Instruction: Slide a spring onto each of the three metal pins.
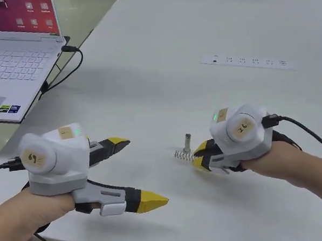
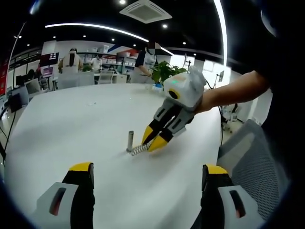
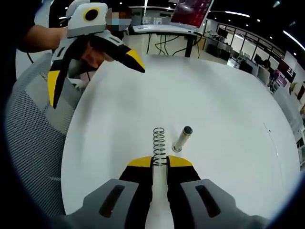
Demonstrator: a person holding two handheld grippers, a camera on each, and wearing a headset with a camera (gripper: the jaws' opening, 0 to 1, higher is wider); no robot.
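Note:
One short metal pin (image 1: 187, 142) stands upright on the white table (image 1: 165, 93). A small steel spring (image 1: 184, 156) lies level beside its base, and my right gripper (image 1: 198, 156) is shut on the spring's near end. From the right gripper view the spring (image 3: 158, 142) points out between the yellow tips, left of the pin (image 3: 182, 139). My left gripper (image 1: 136, 170) is open and holds nothing, well left of the pin. In the left gripper view the pin (image 2: 129, 141) and spring (image 2: 137, 150) sit ahead of its spread fingertips (image 2: 82, 167), with the right gripper (image 2: 155, 142) beyond.
An open laptop (image 1: 17, 58) sits at the far left with a black cable (image 1: 66, 71) trailing from it. A white power strip (image 1: 247, 61) lies at the back right. A mesh chair (image 2: 252, 162) stands by the table's edge.

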